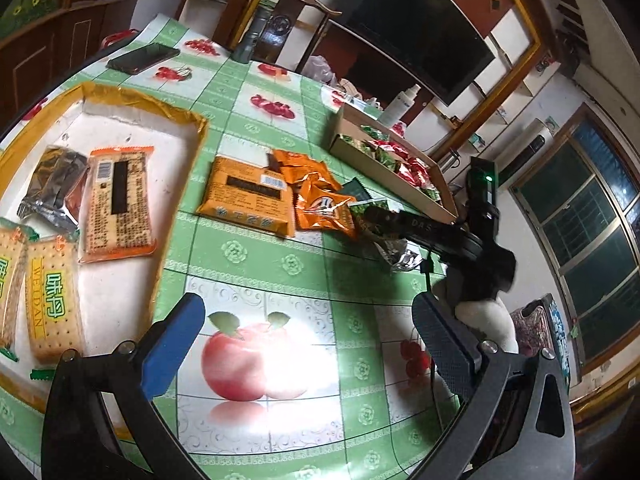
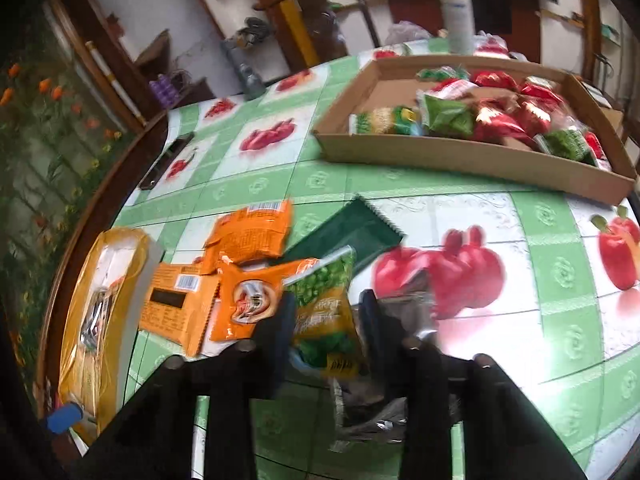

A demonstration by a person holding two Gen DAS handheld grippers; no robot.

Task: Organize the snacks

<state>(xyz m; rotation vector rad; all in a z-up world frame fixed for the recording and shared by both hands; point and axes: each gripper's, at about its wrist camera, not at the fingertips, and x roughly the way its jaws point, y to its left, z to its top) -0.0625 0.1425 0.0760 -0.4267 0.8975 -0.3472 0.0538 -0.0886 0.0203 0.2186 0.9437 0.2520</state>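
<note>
My left gripper (image 1: 310,344) hangs open over the apple print on the tablecloth, nothing between its blue pads. To its left a yellow-rimmed tray (image 1: 140,98) holds cracker packets (image 1: 54,296) and an orange wafer packet (image 1: 118,204). Mid-table lie a flat orange packet (image 1: 248,196), small orange packets (image 1: 324,208) and a dark green packet (image 2: 348,232). My right gripper (image 2: 326,320) is shut on a green-and-yellow pea packet (image 2: 328,304) beside the orange ones. A silver packet (image 2: 404,308) lies just right of it. The cardboard tray (image 2: 460,156) behind holds red and green packets.
A phone (image 1: 144,58) and a grey flashlight (image 1: 250,38) lie near the table's far edge, with a wooden chair (image 1: 288,20) behind it. A white spray bottle (image 2: 456,8) stands behind the cardboard tray. The table edge runs close on the right.
</note>
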